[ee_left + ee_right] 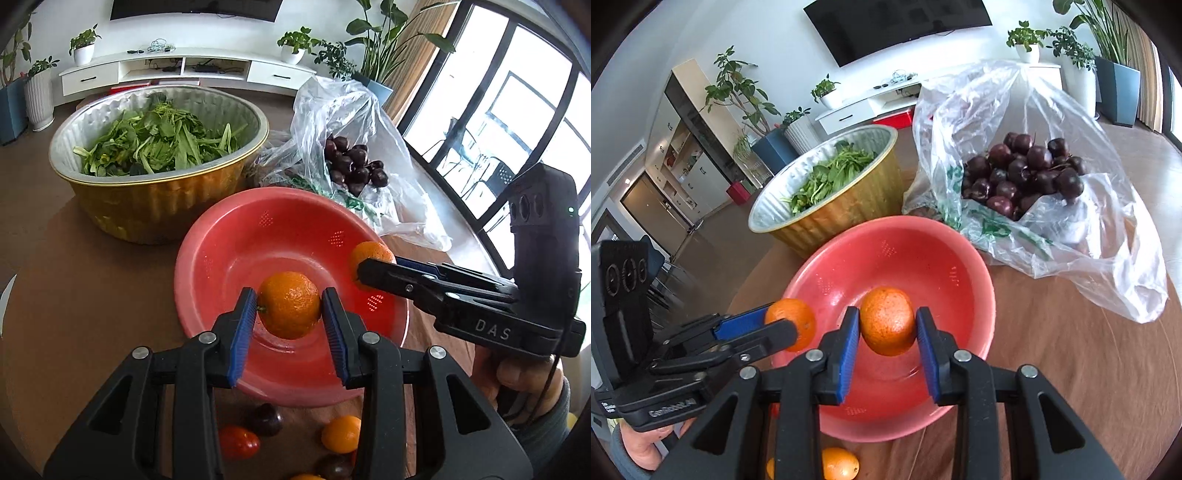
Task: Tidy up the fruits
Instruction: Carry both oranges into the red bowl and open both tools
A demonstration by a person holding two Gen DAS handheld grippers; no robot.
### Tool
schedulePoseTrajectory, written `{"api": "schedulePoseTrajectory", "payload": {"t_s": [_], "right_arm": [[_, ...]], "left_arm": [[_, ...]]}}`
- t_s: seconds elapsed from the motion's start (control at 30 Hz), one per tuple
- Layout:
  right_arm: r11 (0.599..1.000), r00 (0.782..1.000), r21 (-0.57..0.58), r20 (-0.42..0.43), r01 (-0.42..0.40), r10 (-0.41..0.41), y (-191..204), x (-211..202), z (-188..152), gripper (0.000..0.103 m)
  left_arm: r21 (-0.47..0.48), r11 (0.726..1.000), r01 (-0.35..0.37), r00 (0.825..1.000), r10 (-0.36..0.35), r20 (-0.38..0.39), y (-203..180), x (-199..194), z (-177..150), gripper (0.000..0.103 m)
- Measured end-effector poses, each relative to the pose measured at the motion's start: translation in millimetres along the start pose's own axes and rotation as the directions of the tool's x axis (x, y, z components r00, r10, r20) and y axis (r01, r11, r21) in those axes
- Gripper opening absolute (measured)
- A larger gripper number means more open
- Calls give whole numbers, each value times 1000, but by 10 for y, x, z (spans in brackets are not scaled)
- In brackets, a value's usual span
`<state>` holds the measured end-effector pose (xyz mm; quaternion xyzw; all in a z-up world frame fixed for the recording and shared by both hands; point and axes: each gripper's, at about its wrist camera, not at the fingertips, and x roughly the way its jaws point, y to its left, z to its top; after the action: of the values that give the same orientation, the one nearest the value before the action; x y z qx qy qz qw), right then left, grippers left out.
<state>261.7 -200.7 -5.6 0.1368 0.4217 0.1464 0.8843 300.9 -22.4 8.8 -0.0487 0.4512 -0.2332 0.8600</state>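
Left wrist view: the left gripper (289,308) is closed on an orange (289,305), its blue pads (243,328) pressed to both sides of the fruit, held above the hollow of the red colander (229,254). The right gripper (364,271) enters from the right, clamped on a second orange (369,253) over the colander's right rim. Right wrist view confirms this: the right gripper (887,325) grips its orange (887,321) above the colander (960,266), with the left gripper (790,325) and its orange (792,321) at the left rim. Loose fruit lies on the brown table (92,295) near the colander: a small orange (340,434), a red tomato (238,441) and a dark plum (266,419). Behind stand a gold foil basin of greens (159,147) and a plastic bag of dark plums (1027,170).
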Motion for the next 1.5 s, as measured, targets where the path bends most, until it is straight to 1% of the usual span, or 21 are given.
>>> {"api": "schedulePoseTrajectory", "payload": {"t_s": [0.13, 0.27, 0.33, 0.47, 0.57, 0.77, 0.9, 0.93, 0.97, 1.0, 1.03, 1.1, 1.13, 1.17, 1.3, 1.43, 1.5], "right_arm": [[999, 999, -35, -15, 30, -31, -31, 89, -43, 34], [997, 998, -49, -28, 51, -53, -72, 181, -57, 34], [995, 997, -83, -28, 63, -66, -43, 217, -86, 34], [984, 994, -143, -22, 106, -110, 30, 270, -105, 35], [982, 993, -150, -17, 114, -118, 21, 275, -103, 35], [976, 991, -177, -7, 129, -132, 49, 291, -106, 35], [974, 991, -184, -3, 131, -134, 51, 291, -111, 37], [976, 992, -180, -3, 124, -126, 46, 295, -113, 41], [979, 994, -173, -4, 108, -111, 39, 297, -114, 43], [980, 995, -171, -2, 101, -103, 37, 296, -113, 45], [980, 995, -173, -2, 101, -103, 43, 298, -116, 45], [979, 994, -176, 2, 104, -105, 47, 289, -121, 46], [979, 995, -175, 1, 102, -103, 42, 287, -120, 46], [980, 995, -174, 1, 100, -101, 47, 280, -115, 46], [981, 995, -168, 10, 96, -96, 34, 232, -105, 46], [986, 997, -148, 40, 76, -71, 1, 127, -86, 47], [990, 997, -133, 57, 57, -50, -16, 59, -70, 51]], "left_arm": [[38, 999, -38, 998, 40, -42, -4, 298, -5, 34], [51, 997, -58, 996, 61, -71, -1, 427, -62, 34], [83, 994, -78, 994, 84, -72, -40, 493, -74, 35], [115, 988, -100, 990, 110, -86, -104, 576, -61, 35], [149, 980, -130, 986, 143, -85, -129, 638, -52, 35], [203, 965, -164, 978, 185, -92, -176, 695, -46, 35], [218, 959, -178, 975, 202, -92, -200, 690, -63, 36], [228, 956, -184, 973, 210, -94, -216, 703, -65, 36], [235, 954, -187, 972, 214, -94, -223, 702, -73, 38], [239, 954, -181, 973, 209, -97, -231, 703, -82, 45], [240, 956, -167, 976, 195, -97, -250, 704, -84, 49], [249, 952, -175, 975, 203, -90, -277, 700, -95, 56], [247, 954, -170, 976, 197, -89, -279, 692, -99, 58], [245, 955, -166, 977, 193, -88, -277, 674, -106, 60], [222, 961, -167, 979, 188, -81, -239, 585, -92, 61], [172, 970, -171, 983, 180, -35, -158, 291, -82, 62], [136, 977, -162, 986, 164, -8, -118, 94, -110, 68]]}}
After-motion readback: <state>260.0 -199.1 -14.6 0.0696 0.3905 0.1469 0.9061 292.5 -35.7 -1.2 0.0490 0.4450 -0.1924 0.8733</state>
